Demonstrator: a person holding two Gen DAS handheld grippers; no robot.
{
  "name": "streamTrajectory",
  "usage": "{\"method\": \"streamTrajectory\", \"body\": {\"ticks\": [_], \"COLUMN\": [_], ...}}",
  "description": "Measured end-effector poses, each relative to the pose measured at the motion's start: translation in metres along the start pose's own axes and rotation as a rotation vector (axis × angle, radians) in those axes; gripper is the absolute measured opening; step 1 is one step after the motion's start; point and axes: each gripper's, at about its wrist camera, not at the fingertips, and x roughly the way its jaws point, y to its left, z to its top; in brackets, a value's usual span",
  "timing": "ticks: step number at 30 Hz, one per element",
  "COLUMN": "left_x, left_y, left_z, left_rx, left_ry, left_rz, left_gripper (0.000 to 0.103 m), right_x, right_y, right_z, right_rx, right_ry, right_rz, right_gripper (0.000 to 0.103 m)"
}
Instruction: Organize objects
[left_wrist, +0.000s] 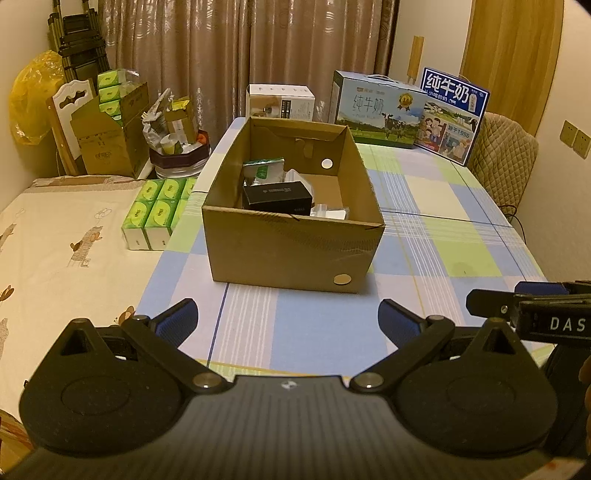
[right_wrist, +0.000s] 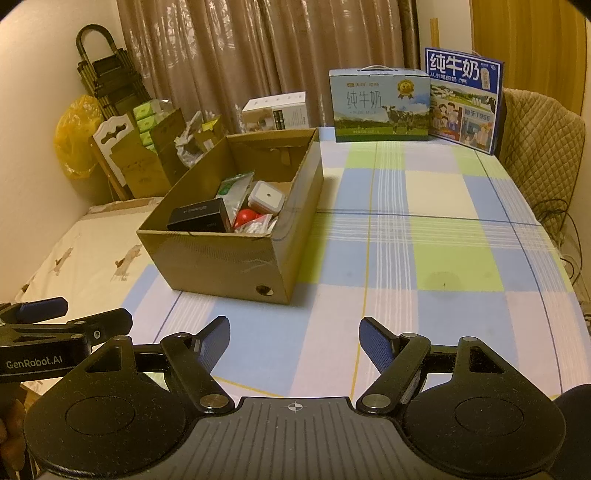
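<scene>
An open cardboard box (left_wrist: 288, 247) (right_wrist: 221, 254) stands on the checked tablecloth (left_wrist: 443, 229) (right_wrist: 406, 229). Inside lie a black box (left_wrist: 277, 195) (right_wrist: 197, 219), a green-and-white pouch (left_wrist: 263, 170) (right_wrist: 234, 188), a white square container (right_wrist: 266, 196), a red ball (right_wrist: 245, 218) and some small white items. My left gripper (left_wrist: 290, 317) hovers open over the near table edge, short of the cardboard box, nothing between its blue pads. My right gripper (right_wrist: 294, 334) is open too, with nothing in it, right of the box. Each gripper shows at the edge of the other's view.
Two milk cartons (left_wrist: 376, 107) (right_wrist: 380, 103) and a white box (left_wrist: 280, 101) stand along the far table edge. Green tissue packs (left_wrist: 155, 210) sit left of the table beside a bed (left_wrist: 55, 258). A padded chair (right_wrist: 543, 147) is at the right.
</scene>
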Motion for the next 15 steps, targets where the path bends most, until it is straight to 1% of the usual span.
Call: {"method": "streamTrajectory", "body": {"ticks": [15], "left_x": [0.0016], "left_y": [-0.0024], "left_z": [0.0017], "left_rx": [0.006], "left_ry": [0.001], "left_rz": [-0.001], "left_gripper": [0.102], "right_x": [0.0002], "right_y": [0.0001], "right_z": [0.0009], "right_rx": [0.002], "right_ry": [0.000], "right_rz": [0.001], "right_gripper": [0.074]}}
